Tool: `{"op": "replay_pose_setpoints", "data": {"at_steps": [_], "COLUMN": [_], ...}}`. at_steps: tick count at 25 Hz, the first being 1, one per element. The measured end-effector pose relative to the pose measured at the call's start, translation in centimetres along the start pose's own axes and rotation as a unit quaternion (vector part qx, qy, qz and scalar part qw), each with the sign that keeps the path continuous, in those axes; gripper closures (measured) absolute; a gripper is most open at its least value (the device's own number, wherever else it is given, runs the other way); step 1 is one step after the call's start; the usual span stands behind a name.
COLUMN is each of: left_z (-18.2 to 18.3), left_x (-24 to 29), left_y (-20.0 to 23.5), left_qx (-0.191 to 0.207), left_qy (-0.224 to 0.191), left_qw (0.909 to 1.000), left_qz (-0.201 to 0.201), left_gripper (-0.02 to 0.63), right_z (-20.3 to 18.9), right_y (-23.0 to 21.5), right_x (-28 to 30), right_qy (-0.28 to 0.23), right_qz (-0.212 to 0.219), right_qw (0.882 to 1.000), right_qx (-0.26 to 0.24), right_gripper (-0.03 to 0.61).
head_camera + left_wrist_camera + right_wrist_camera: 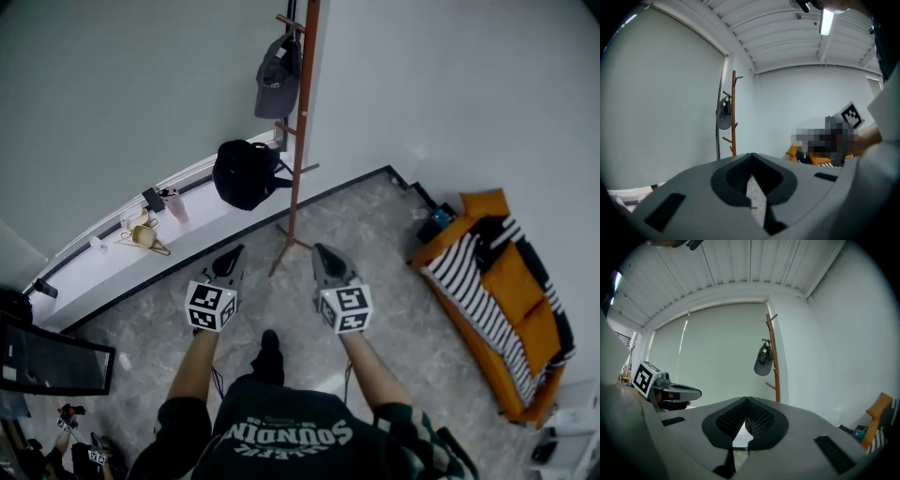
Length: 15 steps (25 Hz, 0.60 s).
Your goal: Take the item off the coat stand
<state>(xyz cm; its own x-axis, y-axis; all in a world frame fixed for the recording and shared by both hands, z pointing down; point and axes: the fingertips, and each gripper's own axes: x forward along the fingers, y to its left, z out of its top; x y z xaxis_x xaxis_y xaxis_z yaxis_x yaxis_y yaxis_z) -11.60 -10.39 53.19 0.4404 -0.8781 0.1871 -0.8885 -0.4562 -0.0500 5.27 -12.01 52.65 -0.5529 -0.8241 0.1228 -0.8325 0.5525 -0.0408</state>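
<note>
A tall brown wooden coat stand point(298, 141) rises in the corner ahead of me. A grey cap point(277, 77) hangs from one of its upper pegs. Lower down, a black bag point(246, 173) sits against it by the window ledge. My left gripper point(230, 258) and right gripper point(326, 255) are held side by side short of the stand's foot, both shut and empty. The left gripper view shows the stand point(733, 115) and cap point(723, 114) beyond its shut gripper point(751, 157). The right gripper view shows the cap point(763, 361) on the stand point(772, 357) past its shut gripper point(746, 400).
An orange sofa point(511, 281) with a striped blanket stands along the right wall. The white window ledge point(103, 262) at left carries a pink bottle point(174, 204) and small items. A dark screen point(52, 361) stands at lower left. Marbled floor lies between me and the stand.
</note>
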Motion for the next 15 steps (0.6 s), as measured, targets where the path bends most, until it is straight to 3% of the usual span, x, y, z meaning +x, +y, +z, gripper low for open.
{"op": "replay_pose_setpoints", "data": {"at_steps": [15], "left_z": [4.3], "left_x": [13.9], "left_y": [13.1], "left_qx": [0.008], "left_qy": [-0.021], "left_qw": [0.9994], "left_qz": [-0.026], "left_gripper": [0.614], "right_z": [4.0], "right_y": [-5.5], "right_x": [17.5], "right_qy": [-0.002], "right_qz": [-0.020], "right_qw": [1.000], "right_qx": [-0.006], "right_gripper": [0.578]}}
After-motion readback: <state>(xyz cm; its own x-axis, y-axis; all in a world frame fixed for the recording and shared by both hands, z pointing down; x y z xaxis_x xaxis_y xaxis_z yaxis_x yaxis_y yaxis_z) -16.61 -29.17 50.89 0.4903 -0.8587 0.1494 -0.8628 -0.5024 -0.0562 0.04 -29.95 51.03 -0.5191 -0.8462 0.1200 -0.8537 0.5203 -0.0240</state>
